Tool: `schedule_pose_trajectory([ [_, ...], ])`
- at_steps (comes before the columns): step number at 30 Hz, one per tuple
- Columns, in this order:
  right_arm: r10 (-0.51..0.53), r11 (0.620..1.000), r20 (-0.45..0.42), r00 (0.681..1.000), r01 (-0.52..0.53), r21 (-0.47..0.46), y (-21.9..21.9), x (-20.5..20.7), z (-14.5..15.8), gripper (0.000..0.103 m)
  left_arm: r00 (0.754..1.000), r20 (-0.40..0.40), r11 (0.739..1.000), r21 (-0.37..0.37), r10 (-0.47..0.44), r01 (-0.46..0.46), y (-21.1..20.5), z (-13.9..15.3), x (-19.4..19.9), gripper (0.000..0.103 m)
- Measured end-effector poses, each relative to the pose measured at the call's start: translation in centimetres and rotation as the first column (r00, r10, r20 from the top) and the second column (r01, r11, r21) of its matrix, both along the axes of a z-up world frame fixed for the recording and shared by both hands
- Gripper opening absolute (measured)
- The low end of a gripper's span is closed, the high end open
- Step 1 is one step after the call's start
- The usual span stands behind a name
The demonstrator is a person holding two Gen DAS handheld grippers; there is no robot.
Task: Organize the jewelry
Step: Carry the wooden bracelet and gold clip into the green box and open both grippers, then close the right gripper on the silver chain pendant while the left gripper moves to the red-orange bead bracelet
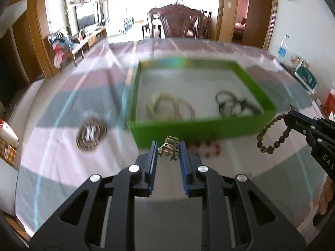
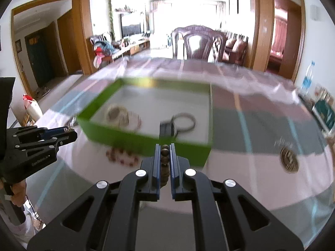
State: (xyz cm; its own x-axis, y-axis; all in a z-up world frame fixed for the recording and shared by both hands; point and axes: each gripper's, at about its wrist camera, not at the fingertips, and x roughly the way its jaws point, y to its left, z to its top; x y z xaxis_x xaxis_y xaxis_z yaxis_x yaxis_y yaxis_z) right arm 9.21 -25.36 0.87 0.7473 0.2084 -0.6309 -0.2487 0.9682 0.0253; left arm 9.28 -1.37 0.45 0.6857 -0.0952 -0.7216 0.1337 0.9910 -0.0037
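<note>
Left gripper [image 1: 167, 146] pinches gold ornament [image 1: 168, 147]; right gripper [image 2: 164, 149] clamps bead bracelet [image 1: 272, 133]. Green box [image 1: 188, 127] lies just beyond both, left closer.

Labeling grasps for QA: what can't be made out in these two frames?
- Jewelry in the green box: motion blur in both views; piece types unclear.
- Gold piece in the left gripper: tangled, small; type unclear.
- Bead bracelet in the right gripper: right wrist view hides most between the fingers.
- Reddish beads before the box: blurred.
- Round item on the table: blurred.
</note>
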Motion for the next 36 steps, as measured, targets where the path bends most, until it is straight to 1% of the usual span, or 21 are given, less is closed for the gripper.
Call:
schedule_pose_trajectory([
  [3,0.002,1.000,0.068,0.998,-0.002,-0.001,0.0,0.8,2.6,0.008,0.999,0.043,1.000,-0.008,-0.004,0.004,-0.1,2.3,1.5,0.021],
  [5,-0.002,1.000,0.096,0.995,0.001,0.010,-0.2,1.7,4.0,0.008,0.999,0.052,1.000,-0.015,-0.005,0.006,-0.2,3.2,2.7,0.021],
  [7,-0.007,1.000,0.113,0.994,0.005,0.012,-0.2,2.8,5.0,0.008,0.999,0.052,1.000,-0.022,-0.004,0.006,-0.4,3.8,4.3,0.021],
  [9,-0.020,1.000,0.130,0.991,0.021,-0.013,-0.1,4.4,5.4,0.008,0.999,0.043,1.000,-0.016,0.006,-0.005,-0.6,3.8,6.2,0.021],
  [10,-0.019,0.999,0.128,0.992,0.024,-0.033,0.2,5.1,5.2,0.008,1.000,0.024,1.000,-0.011,0.007,-0.007,-0.8,3.4,7.3,0.021],
  [13,-0.021,0.998,0.061,0.998,0.025,-0.064,0.8,7.6,3.4,0.008,0.999,-0.039,1.000,0.004,0.018,-0.018,-1.1,1.4,9.7,0.021],
  [16,-0.036,0.996,-0.009,0.999,0.036,-0.083,1.2,9.7,0.8,0.008,0.996,-0.076,0.999,0.018,0.038,-0.037,-1.1,-0.2,11.1,0.021],
  [18,-0.042,0.996,-0.034,0.999,0.039,-0.085,1.3,10.4,-0.2,0.008,0.994,-0.099,0.999,0.012,0.052,-0.051,-0.8,-1.1,11.9,0.021],
  [19,-0.053,0.994,-0.043,0.998,0.049,-0.095,1.4,10.7,-0.7,0.008,0.993,-0.103,0.998,0.007,0.060,-0.059,-0.7,-1.3,12.2,0.030],
  [20,-0.061,0.993,-0.046,0.997,0.056,-0.102,1.4,10.7,-1.0,0.011,0.992,-0.104,0.998,-0.001,0.070,-0.070,-0.5,-1.5,12.3,0.037],
  [21,-0.068,0.992,-0.047,0.997,0.062,-0.109,1.4,10.5,-1.2,0.017,0.992,-0.100,0.997,-0.003,0.081,-0.081,-0.3,-1.6,12.2,0.046],
  [23,-0.067,0.994,-0.043,0.997,0.063,-0.095,0.8,9.4,-0.9,0.023,0.993,-0.077,0.996,0.006,0.087,-0.087,-0.1,-1.4,11.4,0.047],
  [24,-0.067,0.994,-0.038,0.997,0.064,-0.093,0.5,8.9,-0.8,0.023,0.994,-0.072,0.997,0.014,0.080,-0.079,-0.1,-1.3,10.7,0.047],
  [26,-0.066,0.995,-0.025,0.998,0.064,-0.077,-0.4,6.6,-0.4,0.023,0.997,-0.066,0.999,0.016,0.051,-0.050,-0.2,-1.0,8.7,0.047],
  [27,-0.057,0.997,-0.022,0.998,0.056,-0.049,-1.3,4.9,-0.4,0.023,0.997,-0.064,0.999,0.013,0.032,-0.032,-0.3,-1.0,7.4,0.047],
  [28,-0.053,0.998,-0.025,0.998,0.052,-0.034,-1.7,4.0,-0.5,0.023,0.998,-0.060,1.000,0.008,0.013,-0.013,-0.4,-1.1,6.2,0.047],
  [30,-0.037,0.999,-0.061,0.997,0.037,0.002,-2.6,1.9,-1.7,0.023,0.998,-0.053,1.000,0.004,-0.025,0.025,-0.9,-1.5,4.4,0.047],
  [32,-0.014,1.000,-0.126,0.992,0.017,0.023,-2.6,0.7,-3.6,0.023,0.996,-0.074,0.998,0.028,-0.052,0.055,-2.0,-2.8,3.3,0.047],
  [34,0.013,0.999,-0.203,0.979,-0.007,0.035,-2.0,0.1,-6.1,0.023,0.992,-0.105,0.995,0.061,-0.067,0.074,-3.1,-4.3,3.5,0.047],
  [36,0.030,0.999,-0.240,0.970,-0.020,0.044,-1.4,-0.1,-7.5,0.023,0.989,-0.139,0.996,0.063,-0.058,0.067,-3.5,-5.3,4.0,0.043],
])
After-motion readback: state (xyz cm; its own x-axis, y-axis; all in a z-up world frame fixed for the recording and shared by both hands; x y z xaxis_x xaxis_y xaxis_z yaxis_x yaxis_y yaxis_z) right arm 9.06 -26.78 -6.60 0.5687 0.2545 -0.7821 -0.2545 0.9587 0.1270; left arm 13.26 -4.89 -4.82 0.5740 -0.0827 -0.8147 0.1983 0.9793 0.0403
